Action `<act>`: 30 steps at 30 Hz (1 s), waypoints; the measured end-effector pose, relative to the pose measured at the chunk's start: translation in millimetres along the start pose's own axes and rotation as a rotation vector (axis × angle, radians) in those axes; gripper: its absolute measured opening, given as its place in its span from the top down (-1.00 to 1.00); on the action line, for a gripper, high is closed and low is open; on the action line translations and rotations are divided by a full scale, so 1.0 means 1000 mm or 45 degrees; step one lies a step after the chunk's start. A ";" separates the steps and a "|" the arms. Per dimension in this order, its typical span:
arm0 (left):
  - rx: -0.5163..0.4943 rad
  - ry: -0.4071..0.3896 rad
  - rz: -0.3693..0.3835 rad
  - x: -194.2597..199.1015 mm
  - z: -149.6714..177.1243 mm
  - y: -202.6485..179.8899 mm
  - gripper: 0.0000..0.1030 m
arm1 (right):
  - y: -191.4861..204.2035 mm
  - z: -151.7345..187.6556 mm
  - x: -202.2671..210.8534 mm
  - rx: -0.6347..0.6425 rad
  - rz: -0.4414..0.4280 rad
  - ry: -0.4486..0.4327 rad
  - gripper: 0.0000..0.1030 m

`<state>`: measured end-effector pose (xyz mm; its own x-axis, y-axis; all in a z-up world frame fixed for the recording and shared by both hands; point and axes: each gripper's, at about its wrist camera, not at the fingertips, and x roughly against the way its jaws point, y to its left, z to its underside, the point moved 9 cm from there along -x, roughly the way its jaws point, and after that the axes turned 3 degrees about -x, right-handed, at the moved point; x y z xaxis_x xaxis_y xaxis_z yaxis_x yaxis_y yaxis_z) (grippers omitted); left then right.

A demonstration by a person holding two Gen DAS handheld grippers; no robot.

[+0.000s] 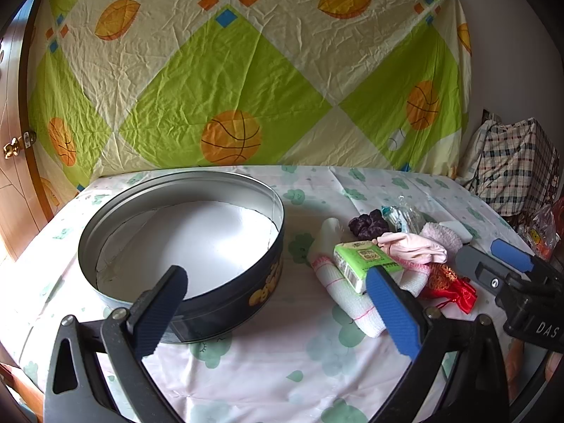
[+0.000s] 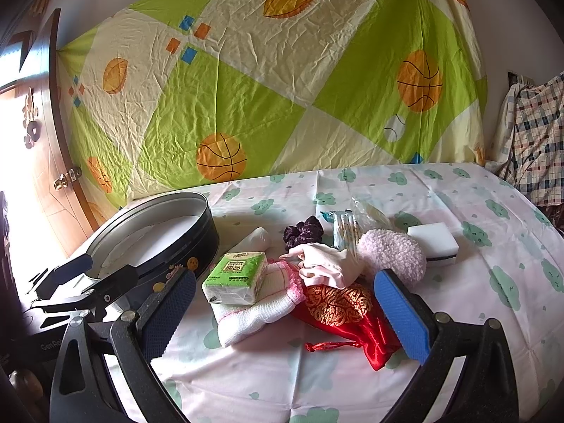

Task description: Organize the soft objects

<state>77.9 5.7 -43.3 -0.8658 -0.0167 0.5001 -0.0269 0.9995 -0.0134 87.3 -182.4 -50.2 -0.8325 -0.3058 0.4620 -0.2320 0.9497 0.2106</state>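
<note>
Both grippers, left [image 1: 276,312] and right [image 2: 289,312], jaws apart, empty. Tin [image 1: 211,303] near table's [image 2: 476,282] left edge. Soft pile mid-table: tissue pack [image 2: 236,276] on white cloth [image 2: 253,313], red pouch [image 2: 352,324], pink puff [image 2: 391,255], scrunchie [image 2: 303,231].

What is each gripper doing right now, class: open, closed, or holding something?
Left gripper: open, holding nothing, fingers spread before the round tin.
Right gripper: open, holding nothing, fingers spread before the red pouch.
</note>
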 end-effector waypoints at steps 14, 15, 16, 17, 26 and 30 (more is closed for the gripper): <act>-0.006 0.004 -0.002 0.000 0.001 -0.003 -0.99 | -0.004 -0.001 0.000 -0.007 -0.002 0.003 -0.99; -0.007 0.005 -0.002 -0.001 0.003 -0.007 -0.99 | -0.004 -0.002 0.000 -0.009 -0.003 0.003 -0.99; -0.008 0.006 -0.003 -0.001 0.003 -0.007 -0.99 | -0.005 -0.002 0.000 -0.009 -0.003 0.002 -0.99; -0.009 0.008 -0.002 -0.002 0.004 -0.008 -0.99 | -0.006 0.000 0.000 -0.012 -0.001 0.004 -0.99; -0.042 0.036 0.001 -0.012 0.009 -0.020 -0.99 | -0.020 0.002 0.001 -0.053 0.009 0.014 -0.99; -0.060 0.059 0.006 -0.019 0.012 -0.027 -0.99 | -0.026 0.003 0.001 -0.068 0.022 0.016 -0.99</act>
<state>89.3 -21.4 -63.2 -0.8420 -0.0116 0.5394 0.0017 0.9997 0.0242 90.9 -207.2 -58.0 -0.8297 -0.2904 0.4767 -0.1900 0.9500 0.2480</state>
